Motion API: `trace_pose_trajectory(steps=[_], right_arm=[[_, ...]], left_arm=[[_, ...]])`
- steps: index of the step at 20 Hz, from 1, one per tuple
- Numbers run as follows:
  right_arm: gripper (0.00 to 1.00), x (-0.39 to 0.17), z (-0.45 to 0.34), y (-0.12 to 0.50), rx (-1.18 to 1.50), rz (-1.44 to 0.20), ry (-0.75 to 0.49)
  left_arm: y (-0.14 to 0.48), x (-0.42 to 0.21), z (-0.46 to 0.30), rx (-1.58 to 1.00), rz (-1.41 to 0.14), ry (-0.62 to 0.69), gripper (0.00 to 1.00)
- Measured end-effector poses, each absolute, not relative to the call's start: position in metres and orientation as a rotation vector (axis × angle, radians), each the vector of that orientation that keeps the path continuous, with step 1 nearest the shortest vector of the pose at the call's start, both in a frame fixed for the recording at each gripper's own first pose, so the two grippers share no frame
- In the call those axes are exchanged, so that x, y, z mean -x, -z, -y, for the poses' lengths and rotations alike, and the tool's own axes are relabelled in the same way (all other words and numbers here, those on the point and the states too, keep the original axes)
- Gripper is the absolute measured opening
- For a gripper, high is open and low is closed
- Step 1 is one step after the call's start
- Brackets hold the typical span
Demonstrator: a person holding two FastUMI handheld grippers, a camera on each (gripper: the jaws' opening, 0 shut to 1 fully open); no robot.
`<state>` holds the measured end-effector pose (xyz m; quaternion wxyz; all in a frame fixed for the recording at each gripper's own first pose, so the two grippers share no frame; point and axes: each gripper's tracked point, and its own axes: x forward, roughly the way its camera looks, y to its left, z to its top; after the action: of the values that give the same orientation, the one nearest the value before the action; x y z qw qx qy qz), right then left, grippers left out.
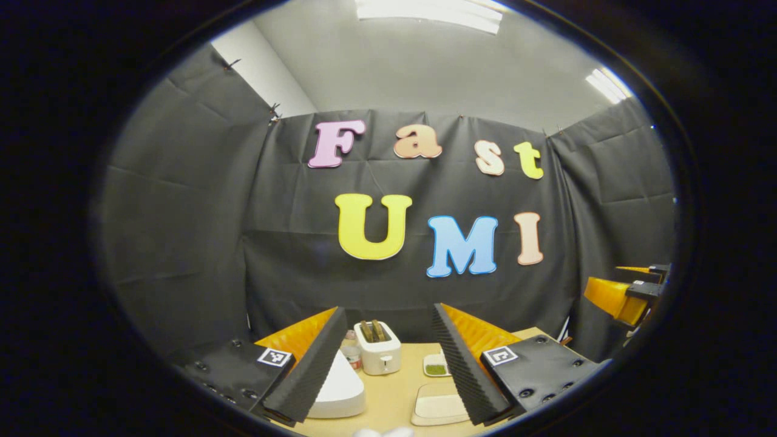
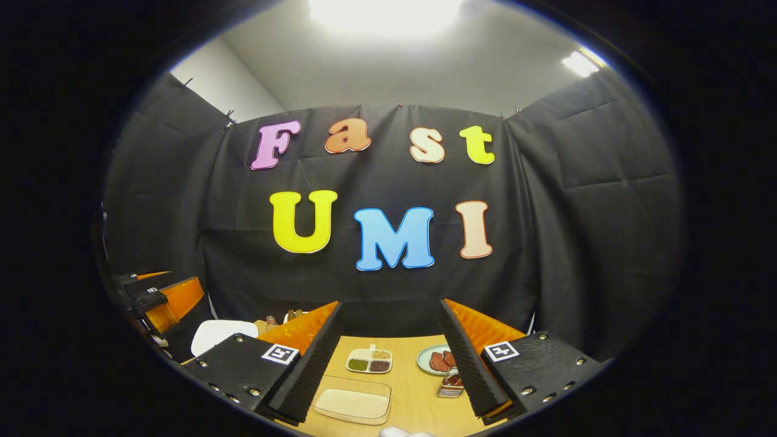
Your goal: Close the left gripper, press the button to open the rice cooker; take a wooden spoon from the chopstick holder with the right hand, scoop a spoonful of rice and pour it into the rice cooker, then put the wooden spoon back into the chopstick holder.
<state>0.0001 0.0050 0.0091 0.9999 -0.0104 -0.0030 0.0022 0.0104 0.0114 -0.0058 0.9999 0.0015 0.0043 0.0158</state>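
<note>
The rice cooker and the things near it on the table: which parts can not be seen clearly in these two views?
- Rice cooker, left gripper view: the left gripper finger covers its left side; no button is visible.
- Right gripper view: the cooker is partly behind the right gripper body.
- Divided dish: contents too small to name.
- Plate: the finger covers its right part.
- Toaster: details too small.

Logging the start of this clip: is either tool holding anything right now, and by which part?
Nothing is held. The left tool and the right tool both stand open, with only the table showing between their fingers.
</note>
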Motion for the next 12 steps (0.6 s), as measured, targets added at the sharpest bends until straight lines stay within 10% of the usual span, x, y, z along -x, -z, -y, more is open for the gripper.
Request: trace_pose_trajectory(steps=[12], right_arm=[[0.95, -0.002, -0.008, -0.008, 0.020, -0.006, -0.006]], left_arm=[[0.005, -0.017, -0.022, -0.016, 0.011, -0.060, 0.96]])
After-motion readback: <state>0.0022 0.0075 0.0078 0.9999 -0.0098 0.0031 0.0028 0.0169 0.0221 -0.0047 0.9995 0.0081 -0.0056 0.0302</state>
